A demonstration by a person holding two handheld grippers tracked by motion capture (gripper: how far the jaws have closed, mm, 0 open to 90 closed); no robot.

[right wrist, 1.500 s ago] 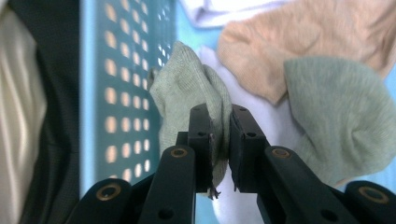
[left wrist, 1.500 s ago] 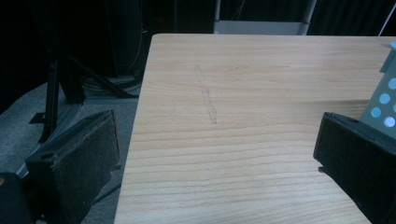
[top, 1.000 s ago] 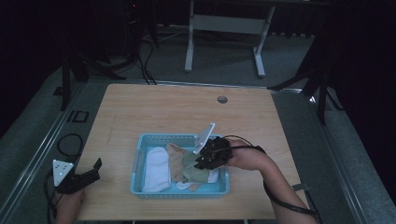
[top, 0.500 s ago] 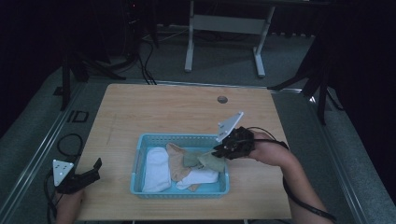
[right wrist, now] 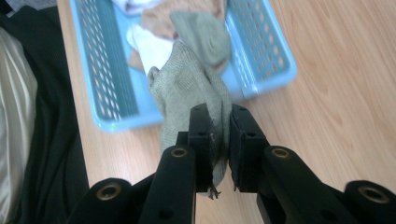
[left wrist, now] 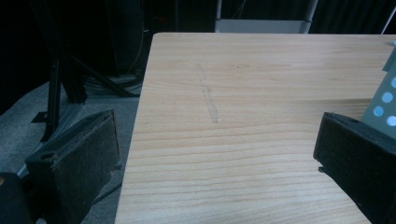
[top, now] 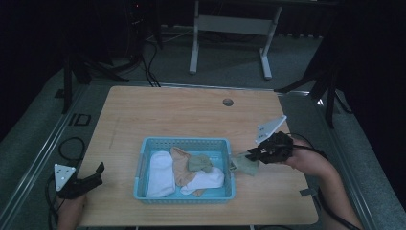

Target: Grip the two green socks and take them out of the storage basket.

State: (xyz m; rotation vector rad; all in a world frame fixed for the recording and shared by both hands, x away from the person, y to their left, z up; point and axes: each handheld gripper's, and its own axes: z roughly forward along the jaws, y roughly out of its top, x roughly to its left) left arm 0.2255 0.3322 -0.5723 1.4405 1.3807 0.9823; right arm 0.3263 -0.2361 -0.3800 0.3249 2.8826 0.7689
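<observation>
From above, the right claw [top: 252, 155] grips a green sock [top: 245, 165] just right of the basket [top: 184, 143], over the desk [top: 182, 112]; the left claw [top: 95, 173] waits left of it. Left gripper view: jaws wide apart. Right gripper view: jaws pinch the sock [right wrist: 189, 88] before the basket [right wrist: 261, 42].

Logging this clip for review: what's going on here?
A person is taking socks out of a blue basket on a wooden table. The right hand-held gripper is shut on a grey-green sock and holds it just past the basket's right edge, over the table. A second grey-green sock, a tan one and white ones lie in the basket. The left hand-held gripper rests open at the table's near left edge, holding nothing.
</observation>
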